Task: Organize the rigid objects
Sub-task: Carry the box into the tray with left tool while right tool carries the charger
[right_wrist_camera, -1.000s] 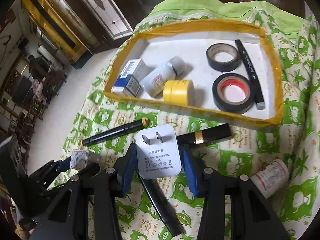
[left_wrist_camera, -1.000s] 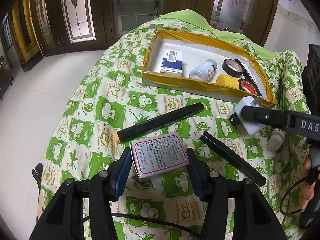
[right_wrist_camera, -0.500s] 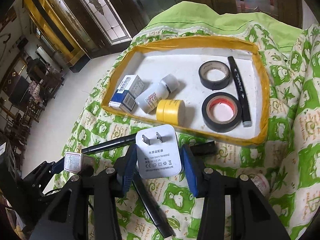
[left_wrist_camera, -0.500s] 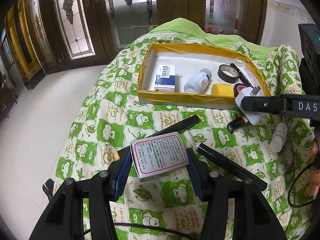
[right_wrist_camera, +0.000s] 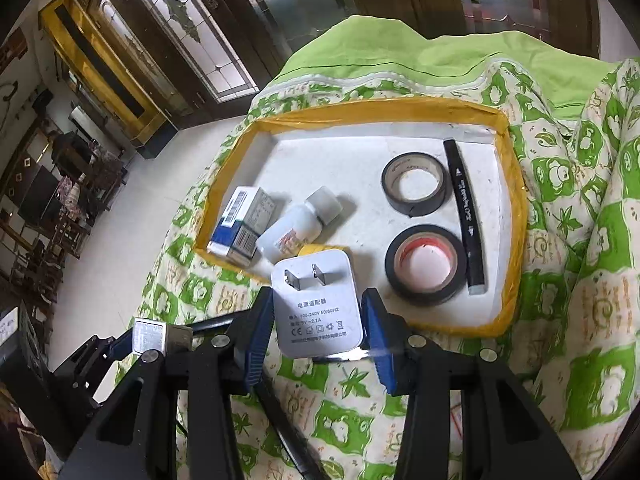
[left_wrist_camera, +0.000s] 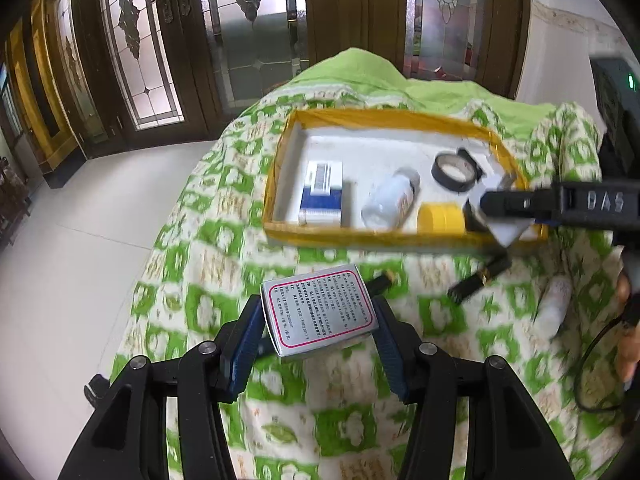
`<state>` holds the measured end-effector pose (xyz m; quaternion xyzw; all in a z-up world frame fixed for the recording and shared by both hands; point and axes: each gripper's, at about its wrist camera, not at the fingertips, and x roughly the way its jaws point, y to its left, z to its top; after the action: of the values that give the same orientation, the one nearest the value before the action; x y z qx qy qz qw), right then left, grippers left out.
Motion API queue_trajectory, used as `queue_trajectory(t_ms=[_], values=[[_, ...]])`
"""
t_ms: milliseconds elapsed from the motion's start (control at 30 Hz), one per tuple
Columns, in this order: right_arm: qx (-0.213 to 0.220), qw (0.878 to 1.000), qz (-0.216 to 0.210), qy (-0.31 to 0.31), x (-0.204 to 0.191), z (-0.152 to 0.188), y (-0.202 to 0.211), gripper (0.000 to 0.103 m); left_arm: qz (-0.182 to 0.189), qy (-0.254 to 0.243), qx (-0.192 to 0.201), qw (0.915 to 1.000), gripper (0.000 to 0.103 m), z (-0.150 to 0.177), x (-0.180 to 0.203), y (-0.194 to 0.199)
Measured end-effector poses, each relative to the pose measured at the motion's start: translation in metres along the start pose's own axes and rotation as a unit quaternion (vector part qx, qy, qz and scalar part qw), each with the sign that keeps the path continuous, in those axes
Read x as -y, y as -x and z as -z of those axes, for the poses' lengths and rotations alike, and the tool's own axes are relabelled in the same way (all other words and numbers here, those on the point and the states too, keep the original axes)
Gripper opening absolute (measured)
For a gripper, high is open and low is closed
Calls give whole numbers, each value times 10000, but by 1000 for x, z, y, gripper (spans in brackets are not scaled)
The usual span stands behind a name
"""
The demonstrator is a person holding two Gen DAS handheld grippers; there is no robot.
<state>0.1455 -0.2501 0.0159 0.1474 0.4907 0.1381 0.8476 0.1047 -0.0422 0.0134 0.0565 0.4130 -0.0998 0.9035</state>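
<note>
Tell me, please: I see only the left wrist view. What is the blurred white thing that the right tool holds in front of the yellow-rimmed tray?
Observer: A white square power adapter with two metal prongs, clamped in the right tool.
Operator: Does it hide something in the tray from me?
Observer: Yes. A black tape roll with a red core lies flat by the near wall of the yellow-rimmed tray.
Operator: Is anything else there?
Observer: A black marker pen lies along the tray's right wall.
</note>
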Motion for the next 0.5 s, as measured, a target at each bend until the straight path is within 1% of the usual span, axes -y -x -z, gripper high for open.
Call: queue_trajectory(t_ms=[167, 333, 400, 500], values=[[16, 9994, -96, -344, 19, -16, -4, 43, 208, 71, 79, 9997, 57, -36, -2, -3], [-39, 9974, -333, -639, 31, -30, -11, 43, 456, 209, 95, 9987, 57, -74, 0, -16], [-45, 9965, -426, -723, 33, -36, -15, 43, 494, 236, 72, 9985, 57, -87, 2, -24], [-91, 9968, -383, -699, 33, -42, -23, 43, 474, 193, 17, 9987, 57, -105, 7, -39]])
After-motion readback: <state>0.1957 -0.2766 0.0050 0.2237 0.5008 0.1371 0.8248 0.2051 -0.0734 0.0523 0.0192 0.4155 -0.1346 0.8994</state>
